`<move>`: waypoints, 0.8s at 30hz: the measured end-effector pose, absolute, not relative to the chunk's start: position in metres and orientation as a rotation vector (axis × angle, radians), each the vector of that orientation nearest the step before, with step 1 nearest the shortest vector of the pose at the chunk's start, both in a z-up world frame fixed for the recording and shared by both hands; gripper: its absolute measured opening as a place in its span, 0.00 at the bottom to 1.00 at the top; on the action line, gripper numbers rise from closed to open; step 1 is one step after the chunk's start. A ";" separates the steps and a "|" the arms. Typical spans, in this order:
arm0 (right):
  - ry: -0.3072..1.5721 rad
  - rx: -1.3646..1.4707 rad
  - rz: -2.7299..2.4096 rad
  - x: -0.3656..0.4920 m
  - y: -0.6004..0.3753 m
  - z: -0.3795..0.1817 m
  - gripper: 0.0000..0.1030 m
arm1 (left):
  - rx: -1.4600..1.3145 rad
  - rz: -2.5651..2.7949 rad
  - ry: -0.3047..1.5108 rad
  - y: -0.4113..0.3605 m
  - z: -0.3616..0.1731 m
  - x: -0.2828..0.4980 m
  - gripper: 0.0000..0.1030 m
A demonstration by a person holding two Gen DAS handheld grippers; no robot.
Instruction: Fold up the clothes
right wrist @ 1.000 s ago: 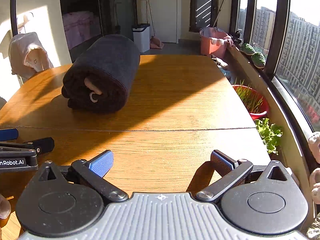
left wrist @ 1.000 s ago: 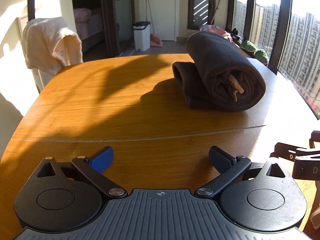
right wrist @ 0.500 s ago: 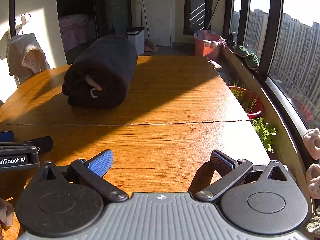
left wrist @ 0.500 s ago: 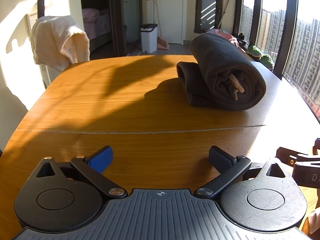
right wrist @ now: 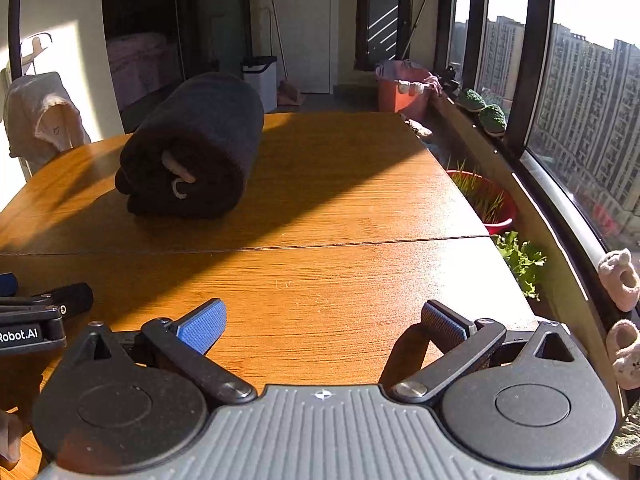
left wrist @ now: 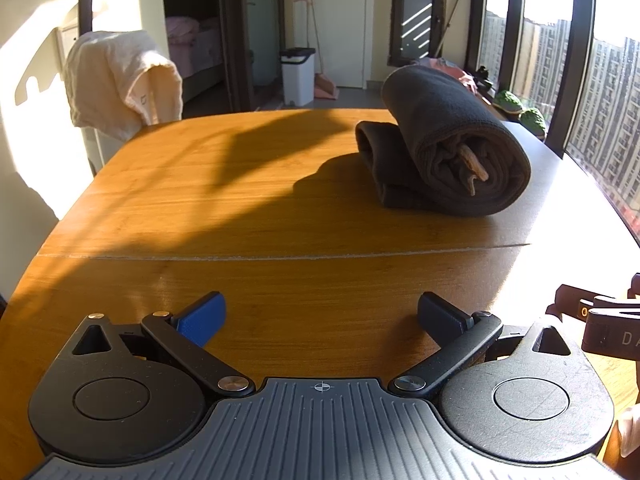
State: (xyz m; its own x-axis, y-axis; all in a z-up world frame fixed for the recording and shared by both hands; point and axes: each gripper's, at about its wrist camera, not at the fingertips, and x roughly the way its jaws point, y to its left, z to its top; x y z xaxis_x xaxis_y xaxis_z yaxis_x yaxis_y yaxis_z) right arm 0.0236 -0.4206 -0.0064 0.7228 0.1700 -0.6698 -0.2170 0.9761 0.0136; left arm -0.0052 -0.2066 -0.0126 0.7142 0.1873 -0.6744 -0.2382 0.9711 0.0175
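Observation:
A dark grey garment rolled into a thick bundle [left wrist: 452, 152] lies on the wooden table [left wrist: 240, 208], far from both grippers; a drawstring end pokes out of its near end. The same roll [right wrist: 196, 148] sits at the left in the right wrist view. My left gripper [left wrist: 320, 314] hovers open over the near part of the table, nothing between its fingers. My right gripper [right wrist: 322, 320] is also open and empty, level with the left one. Each gripper's tip shows at the edge of the other's view.
A cream towel [left wrist: 120, 80] hangs over a chair back beyond the table's far left. Past the right table edge stand a red pot of grass [right wrist: 484, 196], leafy plants and an orange tub [right wrist: 402, 88]. Windows run along the right.
Both grippers have drawn back and tilted slightly, so the roll looks a little farther away. The jaws stayed open and the roll has not moved.

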 end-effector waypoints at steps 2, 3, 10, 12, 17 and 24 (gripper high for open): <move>0.733 -0.068 0.216 0.023 -0.421 -0.006 1.00 | -0.073 0.236 0.739 -0.206 -0.013 -0.005 1.00; 0.733 -0.068 0.216 0.023 -0.421 -0.006 1.00 | -0.073 0.236 0.739 -0.206 -0.013 -0.005 1.00; 0.732 -0.070 0.222 0.024 -0.422 -0.006 1.00 | -0.073 0.237 0.739 -0.206 -0.012 -0.005 1.00; 0.732 -0.070 0.224 0.024 -0.422 -0.006 1.00 | -0.073 0.237 0.739 -0.206 -0.012 -0.005 1.00; 0.732 -0.070 0.226 0.024 -0.422 -0.006 1.00 | -0.073 0.237 0.739 -0.206 -0.012 -0.005 1.00; 0.732 -0.070 0.226 0.024 -0.421 -0.006 1.00 | -0.074 0.237 0.739 -0.206 -0.012 -0.005 1.00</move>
